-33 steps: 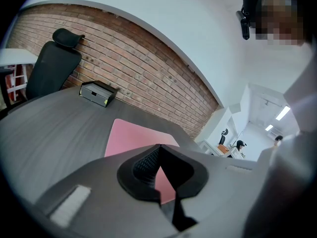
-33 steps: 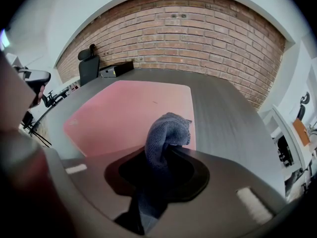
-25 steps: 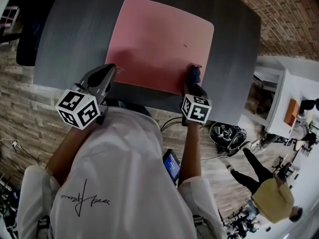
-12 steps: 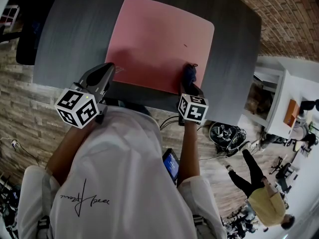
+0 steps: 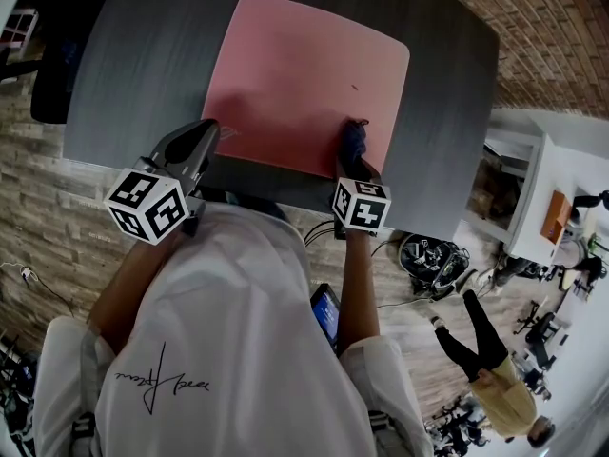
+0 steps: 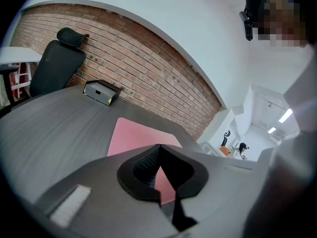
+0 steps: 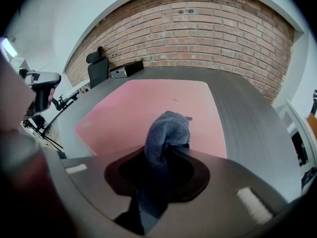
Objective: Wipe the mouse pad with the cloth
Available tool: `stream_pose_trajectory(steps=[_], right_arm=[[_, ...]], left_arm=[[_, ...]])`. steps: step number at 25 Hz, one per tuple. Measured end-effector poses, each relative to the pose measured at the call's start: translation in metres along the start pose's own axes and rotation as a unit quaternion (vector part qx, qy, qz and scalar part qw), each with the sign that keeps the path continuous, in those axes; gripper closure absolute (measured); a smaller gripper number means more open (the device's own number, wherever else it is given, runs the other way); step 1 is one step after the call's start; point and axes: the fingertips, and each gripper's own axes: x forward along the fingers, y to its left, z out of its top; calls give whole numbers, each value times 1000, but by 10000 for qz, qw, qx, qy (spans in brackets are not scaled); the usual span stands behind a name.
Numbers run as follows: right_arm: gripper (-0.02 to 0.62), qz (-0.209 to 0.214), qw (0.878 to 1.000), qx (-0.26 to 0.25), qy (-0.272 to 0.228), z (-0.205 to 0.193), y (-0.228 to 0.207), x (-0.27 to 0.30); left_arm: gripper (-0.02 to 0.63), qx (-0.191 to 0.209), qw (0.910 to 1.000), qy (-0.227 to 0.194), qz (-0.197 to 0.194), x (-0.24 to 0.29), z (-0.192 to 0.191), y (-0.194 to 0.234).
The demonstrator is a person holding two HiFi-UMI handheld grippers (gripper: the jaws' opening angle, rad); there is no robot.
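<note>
A pink mouse pad [image 5: 304, 65] lies on the dark grey table [image 5: 143, 55]. My right gripper [image 5: 354, 160] is shut on a dark blue cloth [image 5: 354, 139], which rests on the pad's near right part. In the right gripper view the cloth [image 7: 167, 128] bunches up out of the right gripper [image 7: 171, 148] over the pad [image 7: 143, 108]. The left gripper [image 5: 203, 136] hovers by the pad's near left corner. In the left gripper view the left gripper [image 6: 160, 146] is shut with nothing in it, and the pad [image 6: 131, 135] lies beyond.
A black office chair [image 6: 57, 63] and a flat black box [image 6: 101, 92] stand at the table's far side before a brick wall. The table's near edge runs just under both grippers. A white shelf [image 5: 552, 179] and a walking person [image 5: 490, 369] are off to the right.
My right gripper has slid a little to the left along the pad's near edge, taking the cloth with it. The left gripper has stayed put.
</note>
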Motion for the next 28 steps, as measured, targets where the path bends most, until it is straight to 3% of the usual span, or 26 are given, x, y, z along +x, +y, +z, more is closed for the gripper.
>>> stream_pose_trajectory(steps=[16,28], right_arm=[[500,437,9984,-344,38,3,50,10],[500,614,9979,-198,41,6,67,15]], left_arm=[[594,58,10000,63,16,-2,-6,1],[594,-75,10000,64,11,-3,-9,2]])
